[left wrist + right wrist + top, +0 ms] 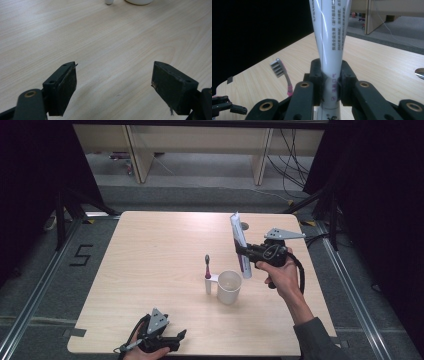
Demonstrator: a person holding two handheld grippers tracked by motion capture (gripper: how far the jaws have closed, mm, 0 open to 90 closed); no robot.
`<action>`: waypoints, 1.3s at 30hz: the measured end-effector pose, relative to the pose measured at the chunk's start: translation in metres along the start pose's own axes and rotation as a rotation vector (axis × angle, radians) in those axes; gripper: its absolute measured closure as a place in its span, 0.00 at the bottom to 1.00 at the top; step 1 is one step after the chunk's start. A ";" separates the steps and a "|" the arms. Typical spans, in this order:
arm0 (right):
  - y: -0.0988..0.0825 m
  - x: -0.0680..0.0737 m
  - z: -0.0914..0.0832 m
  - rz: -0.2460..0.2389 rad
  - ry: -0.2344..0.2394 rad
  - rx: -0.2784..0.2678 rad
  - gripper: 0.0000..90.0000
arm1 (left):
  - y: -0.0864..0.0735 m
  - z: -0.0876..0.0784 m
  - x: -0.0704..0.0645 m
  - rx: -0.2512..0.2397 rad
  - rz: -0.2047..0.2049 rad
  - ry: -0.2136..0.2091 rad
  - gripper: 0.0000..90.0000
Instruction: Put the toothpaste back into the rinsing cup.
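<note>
Fingers (318,75) of my right hand pinch the toothpaste tube (332,45) upright; I should lower it straight into the cup (229,287) (left fingers (66,87) spread, idle).

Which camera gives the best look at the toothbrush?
The high view: the toothbrush stands upright, whole, in a holder beside the cup. The right gripper view shows its bristles and pink neck behind the jaws; the left gripper view catches just a white base at the top edge.

- Your right tongs (243,251) clamp the white toothpaste tube (240,242), upright, above the counter (150,270).
- White cup (229,287) stands just beside the toothbrush (207,274), which is upright in its holder.
- Your left tongs (177,338) rest spread at the near edge.
</note>
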State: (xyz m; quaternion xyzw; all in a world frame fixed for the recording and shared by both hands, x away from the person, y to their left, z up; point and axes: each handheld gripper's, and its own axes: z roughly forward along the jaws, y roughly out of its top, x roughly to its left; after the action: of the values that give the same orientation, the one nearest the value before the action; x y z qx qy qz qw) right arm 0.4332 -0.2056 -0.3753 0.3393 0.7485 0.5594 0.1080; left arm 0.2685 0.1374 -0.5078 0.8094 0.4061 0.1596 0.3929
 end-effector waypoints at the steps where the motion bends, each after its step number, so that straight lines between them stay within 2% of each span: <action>1: 0.000 0.001 0.001 0.005 0.006 0.000 0.85 | 0.000 0.000 0.000 0.000 0.004 -0.001 0.22; 2: -0.001 0.001 0.003 -0.002 0.004 -0.014 0.85 | 0.000 0.000 0.000 -0.001 0.000 0.000 0.22; 3: -0.001 0.004 0.003 0.031 0.011 -0.005 0.85 | 0.000 0.000 0.000 -0.001 0.000 0.000 0.22; 6: -0.002 0.006 0.008 0.015 0.026 -0.010 0.85 | 0.000 0.000 0.000 -0.003 -0.007 0.001 0.22; 8: -0.003 0.006 0.009 -0.009 0.017 -0.015 0.85 | 0.000 0.000 -0.001 -0.003 -0.005 0.000 0.22; 9: -0.004 0.007 0.011 0.006 0.032 -0.014 0.85 | 0.000 0.000 0.000 -0.002 -0.001 0.005 0.22; 10: -0.005 0.009 0.012 0.011 0.023 -0.019 0.85 | 0.000 0.000 -0.001 -0.002 -0.004 0.010 0.22; 12: -0.006 0.009 0.014 0.011 0.031 -0.010 0.85 | 0.000 0.000 -0.001 -0.006 -0.008 0.004 0.22; 15: -0.009 0.010 0.017 0.005 0.040 -0.019 0.85 | 0.000 0.000 0.000 0.008 0.009 0.001 0.22; 16: -0.009 0.010 0.018 -0.008 0.035 -0.021 0.85 | 0.000 0.001 -0.001 -0.003 -0.004 0.003 0.22; 19: -0.011 0.013 0.019 0.019 0.049 -0.019 0.85 | 0.000 0.001 -0.001 -0.008 -0.002 -0.005 0.22; 21: -0.012 0.013 0.020 0.000 0.042 -0.026 0.85 | 0.000 0.001 -0.001 -0.010 -0.002 -0.004 0.22; 26: -0.016 0.013 0.024 0.005 0.057 -0.024 0.85 | 0.000 0.001 -0.001 -0.007 -0.002 0.000 0.22; 27: -0.017 0.014 0.024 0.020 0.062 -0.025 0.85 | 0.000 0.001 -0.001 -0.009 -0.001 -0.007 0.22; 28: -0.018 0.014 0.025 0.012 0.053 -0.032 0.85 | 0.000 0.001 -0.001 -0.012 -0.002 -0.005 0.22; 29: -0.019 0.014 0.025 0.024 0.045 -0.018 0.85 | 0.000 0.001 -0.001 -0.011 0.003 -0.011 0.22; 32: -0.022 0.013 0.029 0.010 0.053 -0.033 0.85 | 0.000 0.000 -0.001 -0.009 -0.001 -0.008 0.22; 33: -0.023 0.014 0.029 0.023 0.058 -0.024 0.85 | 0.000 0.000 -0.001 -0.008 -0.001 -0.008 0.22; 34: -0.024 0.013 0.030 0.013 0.065 -0.036 0.85 | 0.000 0.000 -0.001 -0.008 -0.001 -0.007 0.22; 35: -0.025 0.014 0.031 0.025 0.072 -0.039 0.85 | 0.000 0.000 -0.001 -0.008 -0.002 -0.006 0.22; 36: -0.026 0.013 0.031 0.001 0.059 -0.044 0.85 | 0.000 0.000 -0.001 -0.008 -0.003 -0.006 0.22; 37: -0.027 0.016 0.031 0.036 0.068 -0.032 0.85 | 0.000 0.000 -0.001 -0.008 -0.002 -0.007 0.22; 38: -0.028 0.014 0.033 0.002 0.063 -0.046 0.85 | 0.000 0.000 -0.001 -0.008 -0.001 -0.007 0.22; 39: -0.029 0.015 0.034 0.021 0.075 -0.040 0.85 | 0.000 0.000 -0.001 -0.008 -0.003 -0.006 0.22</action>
State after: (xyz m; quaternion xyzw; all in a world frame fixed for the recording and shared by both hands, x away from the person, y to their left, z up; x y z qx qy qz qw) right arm 0.4293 -0.1746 -0.4103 0.3238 0.7371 0.5877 0.0805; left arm 0.2677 0.1364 -0.5076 0.8078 0.4056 0.1581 0.3975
